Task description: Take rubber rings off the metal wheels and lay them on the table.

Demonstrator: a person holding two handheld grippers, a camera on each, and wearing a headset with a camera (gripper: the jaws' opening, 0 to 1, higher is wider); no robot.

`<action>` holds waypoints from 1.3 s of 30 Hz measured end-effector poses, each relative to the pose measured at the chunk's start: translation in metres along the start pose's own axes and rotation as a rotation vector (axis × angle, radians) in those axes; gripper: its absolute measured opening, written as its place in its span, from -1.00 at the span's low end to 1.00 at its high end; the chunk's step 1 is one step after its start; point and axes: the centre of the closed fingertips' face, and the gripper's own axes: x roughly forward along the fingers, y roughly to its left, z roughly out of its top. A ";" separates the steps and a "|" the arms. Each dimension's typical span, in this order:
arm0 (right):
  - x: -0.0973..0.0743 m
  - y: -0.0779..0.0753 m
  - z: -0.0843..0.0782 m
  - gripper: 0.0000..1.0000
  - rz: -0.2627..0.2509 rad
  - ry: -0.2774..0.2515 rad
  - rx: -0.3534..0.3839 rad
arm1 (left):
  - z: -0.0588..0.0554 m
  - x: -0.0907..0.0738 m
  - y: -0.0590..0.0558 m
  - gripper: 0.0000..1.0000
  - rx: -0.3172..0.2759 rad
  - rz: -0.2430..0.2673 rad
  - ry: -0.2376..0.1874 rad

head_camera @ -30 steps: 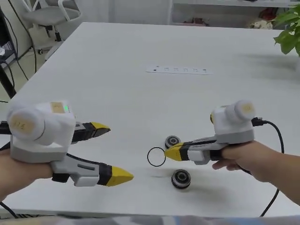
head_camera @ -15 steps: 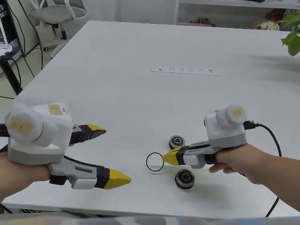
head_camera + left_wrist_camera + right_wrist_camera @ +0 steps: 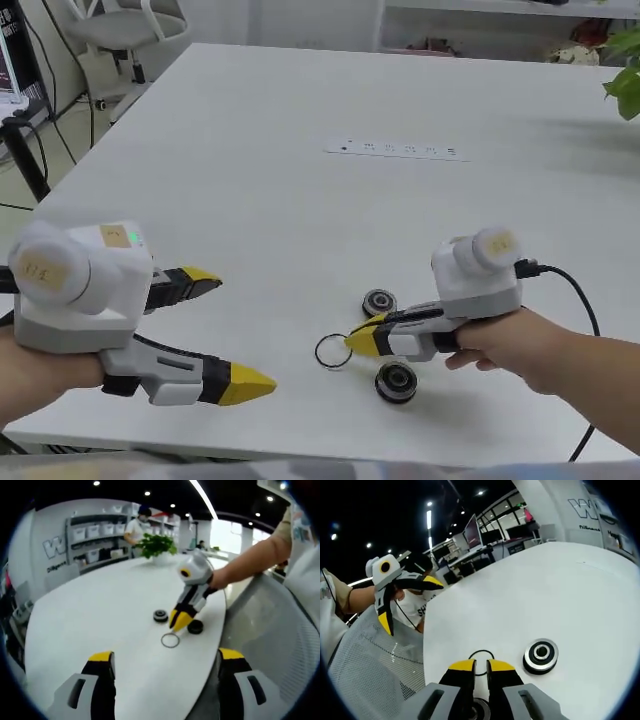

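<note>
While holding left gripper spread wide, lower left, resting pressed-together tips of right gripper beside rubber ring, lower centre.

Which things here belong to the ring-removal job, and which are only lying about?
For the job: rubber ring; two metal wheels; right gripper; left gripper.
Lying about: power strip; chair; plant.
</note>
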 end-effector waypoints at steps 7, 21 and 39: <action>-0.009 -0.002 0.004 -0.71 -0.006 -0.025 0.007 | 0.000 0.002 -0.001 0.68 0.000 -0.009 0.009; -0.035 -0.001 0.009 -0.48 -0.014 -0.077 0.001 | 0.007 0.010 -0.004 0.67 0.008 -0.042 0.023; -0.066 0.001 -0.006 -0.36 -0.029 -0.109 -0.017 | 0.022 0.033 -0.011 0.55 0.025 -0.088 0.020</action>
